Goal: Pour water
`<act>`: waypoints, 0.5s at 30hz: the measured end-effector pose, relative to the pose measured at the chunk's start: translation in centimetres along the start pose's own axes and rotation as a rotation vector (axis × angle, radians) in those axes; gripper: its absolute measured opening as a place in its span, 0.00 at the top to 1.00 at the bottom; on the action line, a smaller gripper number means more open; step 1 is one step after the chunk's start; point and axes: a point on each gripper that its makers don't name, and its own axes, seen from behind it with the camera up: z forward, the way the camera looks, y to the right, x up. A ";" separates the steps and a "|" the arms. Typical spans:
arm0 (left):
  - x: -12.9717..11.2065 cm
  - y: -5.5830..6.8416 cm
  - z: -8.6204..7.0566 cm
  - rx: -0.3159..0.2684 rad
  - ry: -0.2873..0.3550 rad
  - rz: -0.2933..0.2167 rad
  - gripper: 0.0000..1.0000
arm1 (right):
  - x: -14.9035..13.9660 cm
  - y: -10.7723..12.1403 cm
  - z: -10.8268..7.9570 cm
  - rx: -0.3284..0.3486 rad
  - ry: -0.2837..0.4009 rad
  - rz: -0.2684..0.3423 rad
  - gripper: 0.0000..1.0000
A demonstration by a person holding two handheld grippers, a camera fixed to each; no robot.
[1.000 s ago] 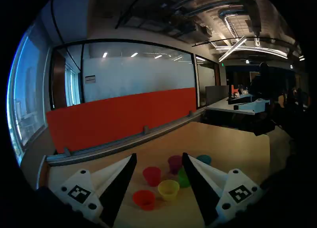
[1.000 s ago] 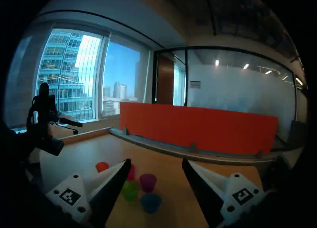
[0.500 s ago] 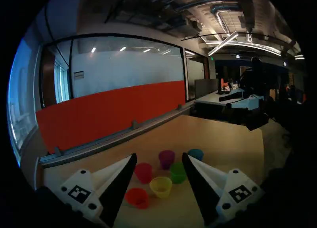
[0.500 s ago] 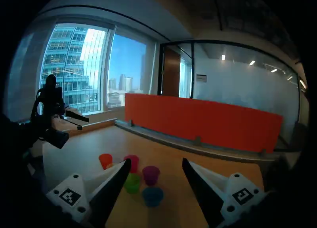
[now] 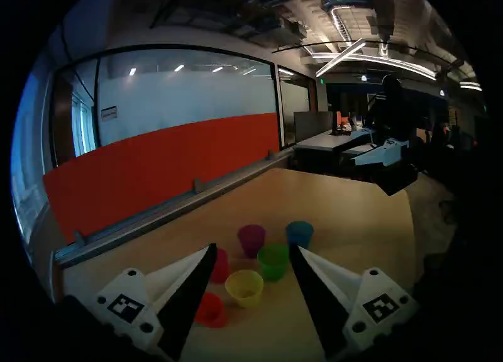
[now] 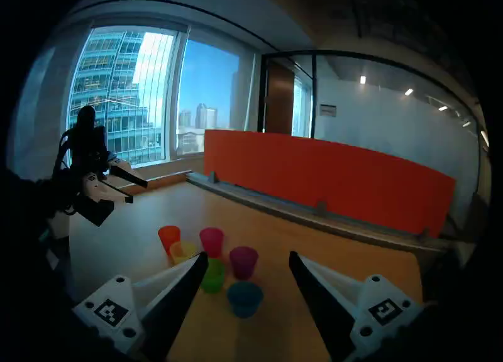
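A pale wooden counter (image 6: 283, 236) runs to a low orange partition (image 6: 339, 186). Behind it stands a frosted glass wall (image 5: 188, 98). Tall windows (image 6: 126, 98) show sunlit towers. Strip lights (image 5: 342, 51) cross the dark ceiling above what may be desks (image 5: 327, 139).

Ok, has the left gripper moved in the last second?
Yes. The orange wall panel and yellow plastic cup slid leftward in its view, so the left gripper swung to its right.

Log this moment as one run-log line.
left gripper: open, empty | right gripper: open, empty | six plastic cups: clustered upright on table, untouched | pour: not started
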 end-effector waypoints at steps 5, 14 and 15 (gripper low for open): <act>-0.8 0.2 0.9 -0.017 -0.018 -0.007 0.16 | -0.9 -0.2 0.6 0.013 -0.018 0.000 0.00; -2.8 0.9 2.8 -0.047 -0.063 0.001 0.16 | -3.2 -0.2 1.7 0.027 -0.059 -0.015 0.00; -3.1 1.0 3.1 -0.052 -0.068 0.004 0.16 | -3.4 -0.2 1.8 0.029 -0.064 -0.018 0.00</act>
